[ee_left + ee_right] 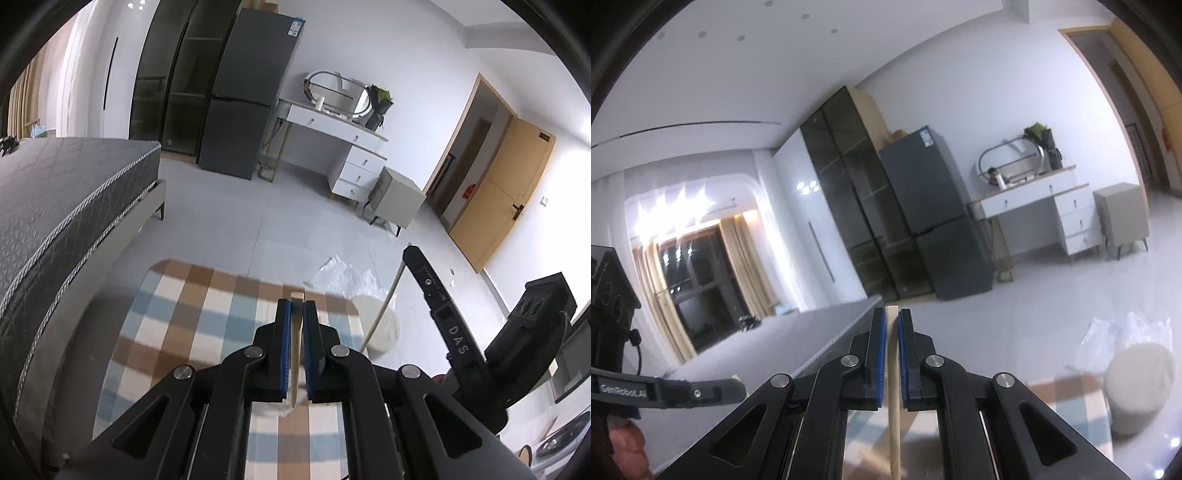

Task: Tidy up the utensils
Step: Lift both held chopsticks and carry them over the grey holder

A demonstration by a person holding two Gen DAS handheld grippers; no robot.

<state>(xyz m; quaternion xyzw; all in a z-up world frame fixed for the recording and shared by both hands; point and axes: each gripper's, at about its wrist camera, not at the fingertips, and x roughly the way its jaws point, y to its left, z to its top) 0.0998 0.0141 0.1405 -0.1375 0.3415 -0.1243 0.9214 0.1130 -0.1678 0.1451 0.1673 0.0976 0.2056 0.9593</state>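
Note:
My left gripper [296, 306] is shut on a flat pale wooden utensil handle [295, 347] that pokes out past the blue pads. It hangs above a checked cloth [192, 325]. My right gripper [892, 317] is shut on a thin pale wooden stick [894, 406] that runs down between the blue pads. The right gripper's body [454, 328] shows at the right of the left wrist view, with its stick [380, 314] slanting down toward a white round holder [380, 328]. The holder also shows in the right wrist view [1137, 391].
A grey mattress [55, 214] lies to the left. A crumpled clear plastic bag [343, 277] lies on the floor behind the holder. A fridge [243, 99], a white dresser [340, 147] and a side cabinet [395, 195] stand far back.

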